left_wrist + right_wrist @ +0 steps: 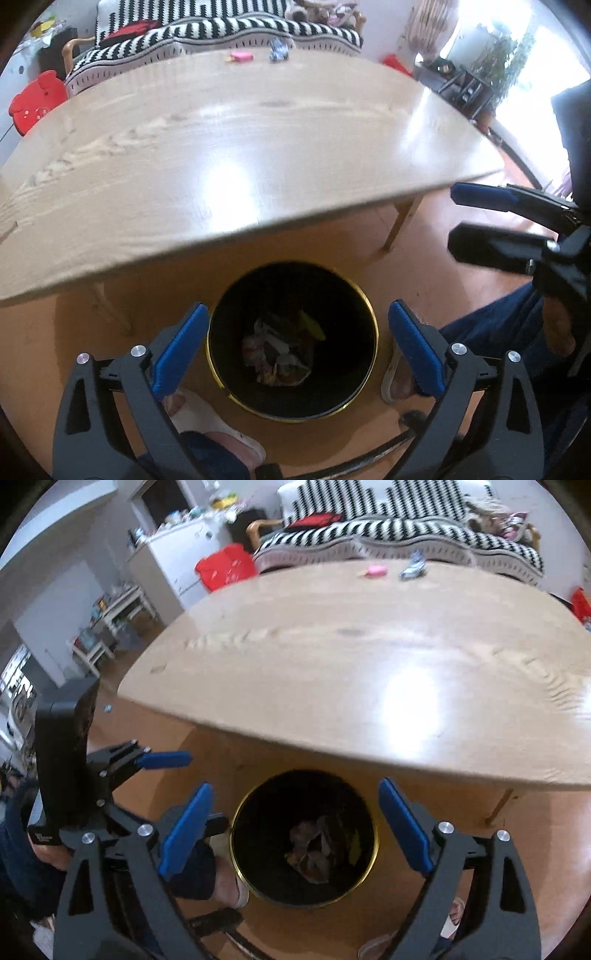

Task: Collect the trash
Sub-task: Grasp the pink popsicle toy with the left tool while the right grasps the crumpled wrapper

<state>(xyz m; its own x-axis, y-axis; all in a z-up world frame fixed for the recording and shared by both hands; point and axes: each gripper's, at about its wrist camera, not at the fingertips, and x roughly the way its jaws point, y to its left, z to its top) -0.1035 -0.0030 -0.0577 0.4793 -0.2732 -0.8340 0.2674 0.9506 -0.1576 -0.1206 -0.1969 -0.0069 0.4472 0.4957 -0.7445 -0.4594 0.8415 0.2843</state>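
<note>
The trash (282,350), a heap of crumpled wrappers with a yellow-green scrap at its two o'clock edge, lies at the bottom of the black bin (371,317) with the gold rim, which stands on the orange floor just under the near edge of the wooden table (229,147). My left gripper (295,349) hangs straight above the bin's mouth with its blue pads spread wide, one at nine o'clock of the opening and one at three, nothing between them. My right gripper (295,825) is likewise over the bin, fingers splayed and empty, the wrappers (314,853) showing dimly through the gap. From the left camera the right gripper also appears at three o'clock, beside my blue trouser leg (491,328). My feet in pale slippers (221,428) flank the bin at seven and four o'clock. At the table's far edge, around twelve o'clock, lie a pink item (242,56) and a small blue-and-silver wrapper (277,50), near each other. Beyond them is a sofa with a black-and-white striped cover (229,27), and a red stool (33,101) stands at ten o'clock.
</note>
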